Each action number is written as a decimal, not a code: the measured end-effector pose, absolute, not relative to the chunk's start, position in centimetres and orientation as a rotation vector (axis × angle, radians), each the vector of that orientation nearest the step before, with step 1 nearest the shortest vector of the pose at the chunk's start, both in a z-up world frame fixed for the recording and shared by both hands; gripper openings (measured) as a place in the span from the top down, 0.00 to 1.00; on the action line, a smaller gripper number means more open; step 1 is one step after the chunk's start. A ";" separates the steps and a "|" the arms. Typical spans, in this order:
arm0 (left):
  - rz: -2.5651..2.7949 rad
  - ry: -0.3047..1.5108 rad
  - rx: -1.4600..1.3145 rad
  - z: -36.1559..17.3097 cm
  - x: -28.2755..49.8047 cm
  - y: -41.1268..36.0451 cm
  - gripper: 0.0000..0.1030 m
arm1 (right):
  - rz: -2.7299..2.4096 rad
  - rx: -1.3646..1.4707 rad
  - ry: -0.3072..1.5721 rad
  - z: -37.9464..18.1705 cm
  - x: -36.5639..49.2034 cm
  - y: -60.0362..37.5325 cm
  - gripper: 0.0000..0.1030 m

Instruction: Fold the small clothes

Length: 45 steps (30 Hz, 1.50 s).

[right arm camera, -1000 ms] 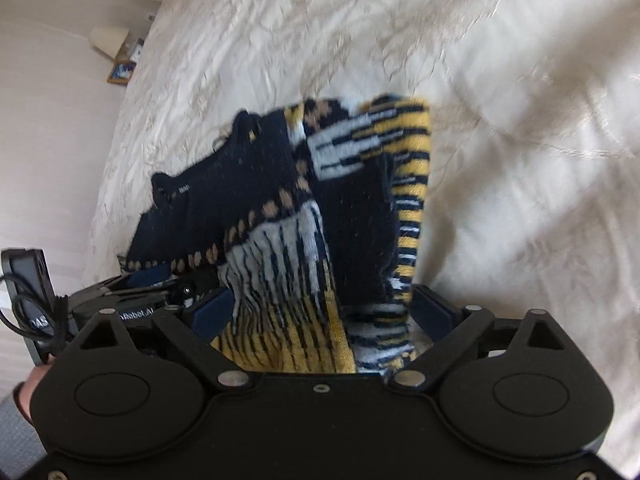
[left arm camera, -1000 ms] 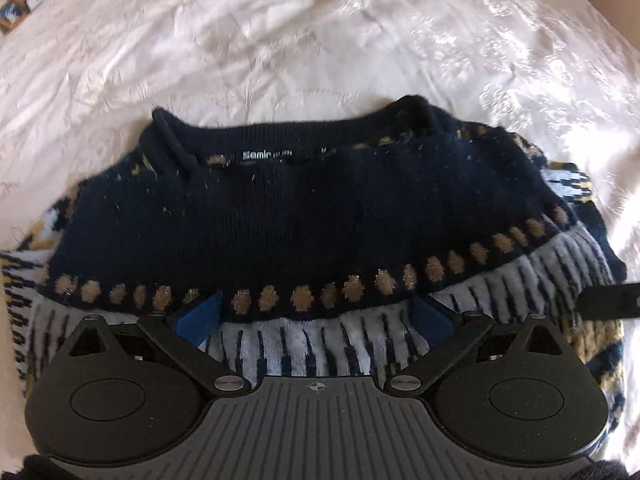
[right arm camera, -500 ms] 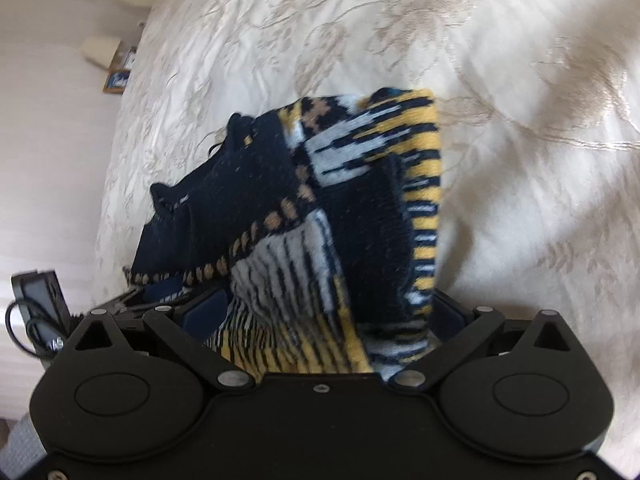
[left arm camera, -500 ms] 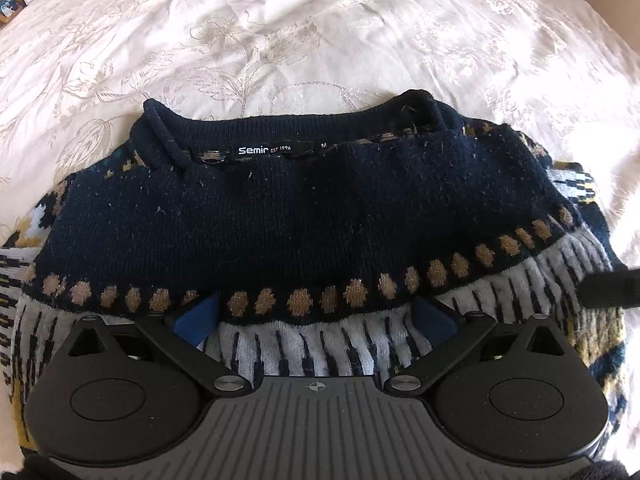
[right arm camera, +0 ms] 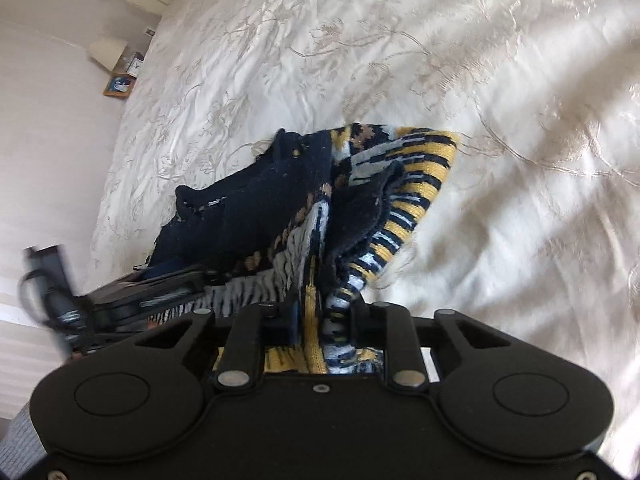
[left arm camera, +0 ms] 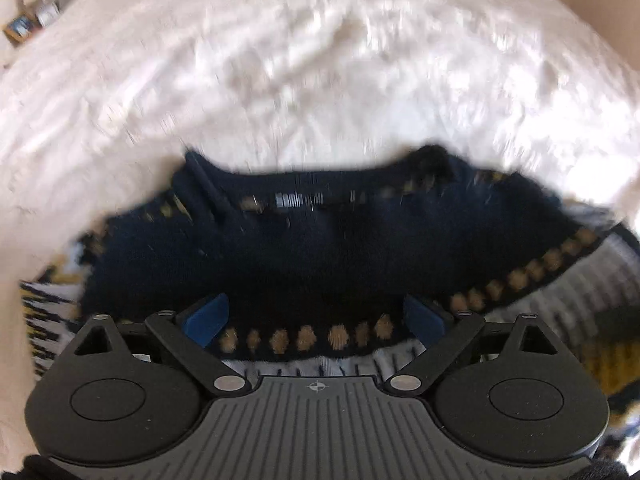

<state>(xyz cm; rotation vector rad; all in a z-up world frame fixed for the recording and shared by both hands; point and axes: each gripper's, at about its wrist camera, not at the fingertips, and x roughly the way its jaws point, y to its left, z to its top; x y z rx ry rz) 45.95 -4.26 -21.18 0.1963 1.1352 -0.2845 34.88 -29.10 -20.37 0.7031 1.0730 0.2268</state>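
Note:
A navy knitted sweater point(left arm camera: 320, 240) with tan dots and white, yellow and black stripes lies on a white bedspread point(left arm camera: 320, 60), collar and label facing away. My left gripper point(left arm camera: 316, 320) is open, its blue pads either side of the dotted band. In the right wrist view the sweater point(right arm camera: 320, 208) is bunched and lifted at its striped edge. My right gripper point(right arm camera: 324, 312) is shut on that yellow and white striped edge. The left gripper point(right arm camera: 132, 292) shows at the left of that view.
The embroidered bedspread point(right arm camera: 500, 120) stretches all around the sweater. A bedside lamp point(right arm camera: 106, 50) and a small picture frame point(right arm camera: 118, 85) stand beyond the bed's far left edge, by a pale wall.
My right gripper has closed on the sweater's striped edge; it was open around it before. The left wrist view is now blurred and shifted, with the sweater sitting lower.

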 end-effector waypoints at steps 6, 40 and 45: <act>-0.322 1.125 0.142 -20.3 46.2 -2.4 0.10 | 0.229 0.618 1.058 -16.0 35.5 -25.4 0.71; -0.091 1.118 -0.213 -17.8 36.4 24.8 0.10 | 0.276 0.123 1.141 -14.5 39.6 4.4 0.65; -0.112 1.112 -0.194 -17.2 36.9 24.8 0.10 | 0.351 0.145 1.177 -16.7 39.6 6.7 0.44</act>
